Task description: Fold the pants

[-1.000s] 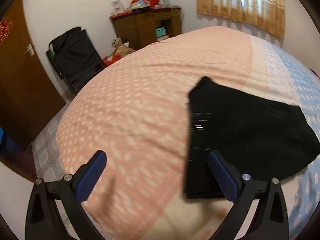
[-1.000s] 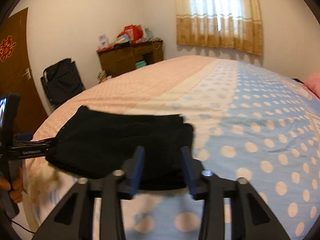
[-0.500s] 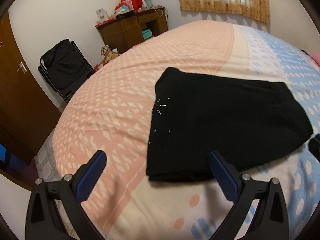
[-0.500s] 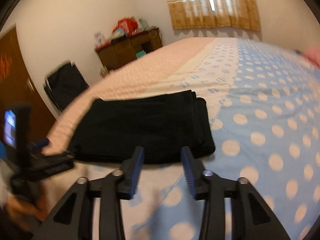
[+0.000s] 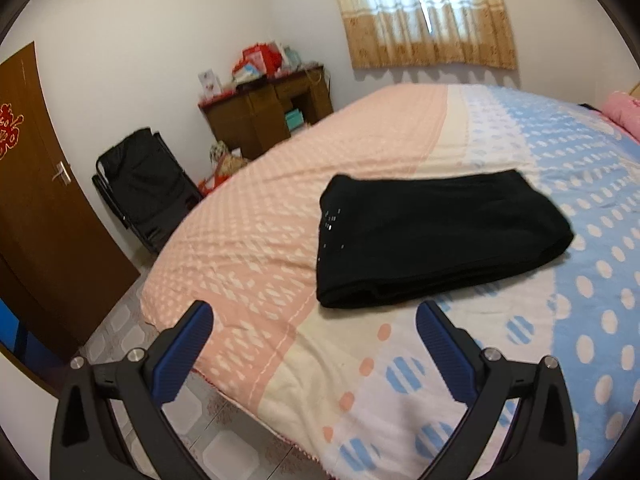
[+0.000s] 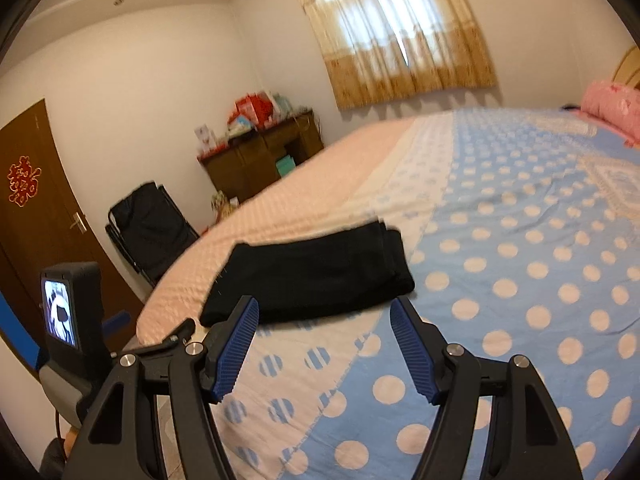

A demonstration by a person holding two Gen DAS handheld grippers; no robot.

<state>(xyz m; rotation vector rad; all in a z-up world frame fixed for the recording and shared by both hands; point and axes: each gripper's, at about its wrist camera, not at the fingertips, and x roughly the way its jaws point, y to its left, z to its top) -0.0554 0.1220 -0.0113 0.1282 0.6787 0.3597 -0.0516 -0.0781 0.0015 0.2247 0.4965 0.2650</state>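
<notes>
The black pants (image 5: 436, 236) lie folded into a compact rectangle on the bed (image 5: 280, 184), near its front edge. They also show in the right wrist view (image 6: 316, 276). My left gripper (image 5: 314, 320) is open and empty, held back off the bed's corner, short of the pants. My right gripper (image 6: 324, 316) is open and empty, just in front of the pants' near edge and above the blue dotted sheet. The back of the left gripper unit with its small screen (image 6: 66, 312) shows at the left of the right wrist view.
The bed cover is pink at the left and blue with dots (image 6: 520, 264) at the right. A pink pillow (image 6: 612, 108) lies at the far right. A black folding chair (image 5: 144, 196), a wooden desk (image 5: 268, 116) and a brown door (image 5: 36, 184) stand beyond the bed.
Both grippers have pulled back and up from the pants, which stay folded on the bed. The right gripper's jaws have opened wider. The left gripper stayed open.
</notes>
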